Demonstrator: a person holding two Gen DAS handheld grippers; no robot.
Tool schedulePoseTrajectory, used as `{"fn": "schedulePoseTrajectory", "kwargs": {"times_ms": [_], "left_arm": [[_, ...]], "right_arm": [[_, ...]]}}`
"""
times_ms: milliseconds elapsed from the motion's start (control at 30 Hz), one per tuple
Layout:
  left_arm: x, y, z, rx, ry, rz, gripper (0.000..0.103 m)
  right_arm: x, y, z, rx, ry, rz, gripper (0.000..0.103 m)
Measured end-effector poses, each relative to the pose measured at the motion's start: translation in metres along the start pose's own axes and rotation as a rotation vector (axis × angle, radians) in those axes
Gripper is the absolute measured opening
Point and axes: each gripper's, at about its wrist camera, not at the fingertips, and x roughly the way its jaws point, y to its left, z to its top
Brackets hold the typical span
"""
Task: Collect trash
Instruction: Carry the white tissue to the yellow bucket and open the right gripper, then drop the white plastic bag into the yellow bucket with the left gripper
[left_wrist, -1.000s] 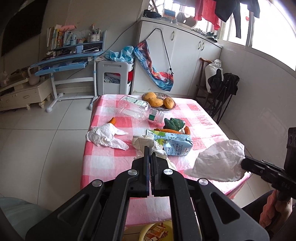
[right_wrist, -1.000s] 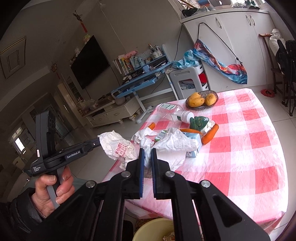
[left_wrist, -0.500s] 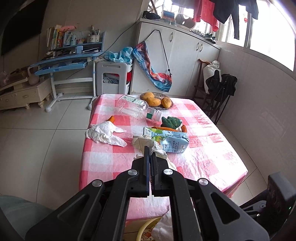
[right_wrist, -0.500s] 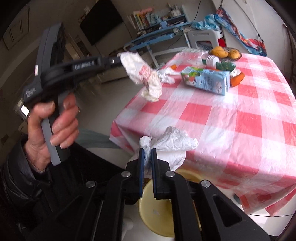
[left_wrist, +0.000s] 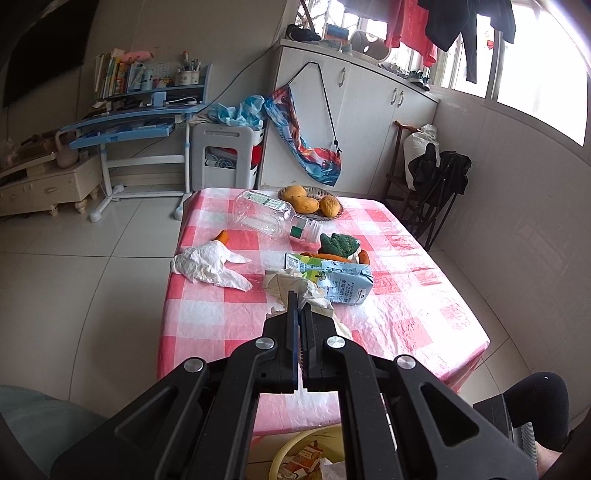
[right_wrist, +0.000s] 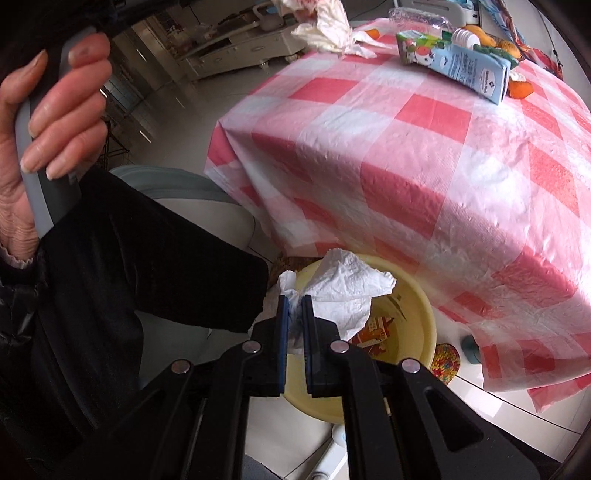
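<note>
Right wrist view is showing the right tongs (right_wrist: 293, 310) pinching a crumpled white tissue (right_wrist: 345, 295) and pointing steeply down at a yellow basin (right_wrist: 413, 306) sitting on the floor just beside the worktop (right_wrist: 424, 147) with its pink-and-white checked cloth. A second ago these tongs were holding the same tissue up over the worktop; half a second ago they were dropping past its edge; now the tissue is hanging directly above the basin, where some printed wrappers are already lying. At the left of this view a person's hand (right_wrist: 55, 122) is gripping the handle of the other tool. Left wrist view is showing the left tongs (left_wrist: 299, 306) clamped on a cream-coloured crumpled wrapper (left_wrist: 291, 284), raised above the near half of the worktop and not shifting across the three moments. Behind it a blue milk carton (left_wrist: 332, 277) is lying on its side, a second white tissue (left_wrist: 207, 264) is lying to the left, and an empty clear plastic bottle (left_wrist: 266, 216) is lying near a basket of mangoes (left_wrist: 310, 201). Judging from this, the right-hand piece of trash is about ready to be let go into the basin, the left-hand piece is waiting its turn, and the carton, bottle and other tissue are yet to be gathered
</note>
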Motion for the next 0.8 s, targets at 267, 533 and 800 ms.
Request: {"fn": "schedulePoseTrajectory", "kwargs": {"times_ms": [267,533,800], "left_arm": [[-0.005,-0.009,-0.007,-0.002,0.006,-0.008,0.002],[-0.007,-0.019,-0.020,0.008,0.024,-0.022,0.002],[-0.008,-0.039,-0.048,0.040,0.079,-0.070,0.002]], "right_arm": [[0.007,0.002,-0.004,-0.008,0.036,-0.027,0.037],[-0.038,-0.010,0.001,0.077,-0.197,-0.031,0.050],[-0.085,-0.035,-0.003,0.210,-0.461,-0.034,0.058]]}}
